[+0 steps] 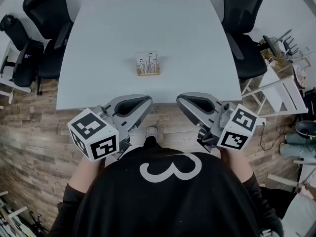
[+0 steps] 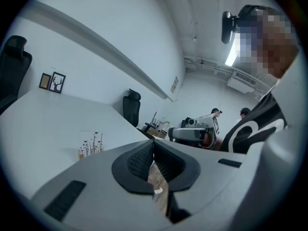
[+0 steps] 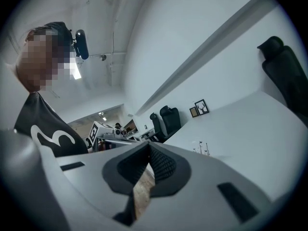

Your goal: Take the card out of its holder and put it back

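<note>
Left claw (image 1: pixel 146 101) and right claw (image 1: pixel 180 99) – held low in front of the person (image 1: pixel 168 196), over the wooden floor (image 1: pixel 168 125) just short of the worktop (image 1: pixel 148 23)'s near edge, angled inward. Both claws closed, nothing between the pads. Card (image 1: pixel 148 60) – white, printed with thin dark stems, upright in its wooden holder (image 1: pixel 148 73) at mid-worktop, well apart from both claws.
</note>
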A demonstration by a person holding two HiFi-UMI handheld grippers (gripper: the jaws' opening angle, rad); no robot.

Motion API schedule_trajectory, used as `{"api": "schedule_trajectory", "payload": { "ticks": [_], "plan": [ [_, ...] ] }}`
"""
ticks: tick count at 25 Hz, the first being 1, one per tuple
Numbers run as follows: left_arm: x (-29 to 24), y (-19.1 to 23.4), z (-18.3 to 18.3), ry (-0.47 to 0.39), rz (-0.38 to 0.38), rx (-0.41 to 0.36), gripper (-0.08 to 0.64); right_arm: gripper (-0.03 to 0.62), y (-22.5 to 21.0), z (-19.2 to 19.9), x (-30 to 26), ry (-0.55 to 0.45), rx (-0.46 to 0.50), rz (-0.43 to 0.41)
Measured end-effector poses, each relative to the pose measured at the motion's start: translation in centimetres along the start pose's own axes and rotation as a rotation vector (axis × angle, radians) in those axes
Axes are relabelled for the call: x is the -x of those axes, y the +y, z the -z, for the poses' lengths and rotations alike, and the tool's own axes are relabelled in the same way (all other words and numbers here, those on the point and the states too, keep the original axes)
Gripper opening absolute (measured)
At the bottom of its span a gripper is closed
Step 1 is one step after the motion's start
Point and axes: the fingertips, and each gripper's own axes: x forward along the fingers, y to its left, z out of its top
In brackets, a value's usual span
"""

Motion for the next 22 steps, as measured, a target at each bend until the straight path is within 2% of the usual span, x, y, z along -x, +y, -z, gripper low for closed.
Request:
{"api": "schedule_trajectory", "payload": {
  "ticks": [11,22],
  "plan": [
    [-1.2,8.7,-2.1,0.033,0.063,-0.022,0.012,0.006,-4.9,-1.9,-6.5,0.009,0.006,0.070],
    [-3.0,11.9,-1.5,0.078,0.109,-0.028,0.014,0.006,-8.1,-0.6,-8.1,0.009,-0.062,0.112]
  ]
}}
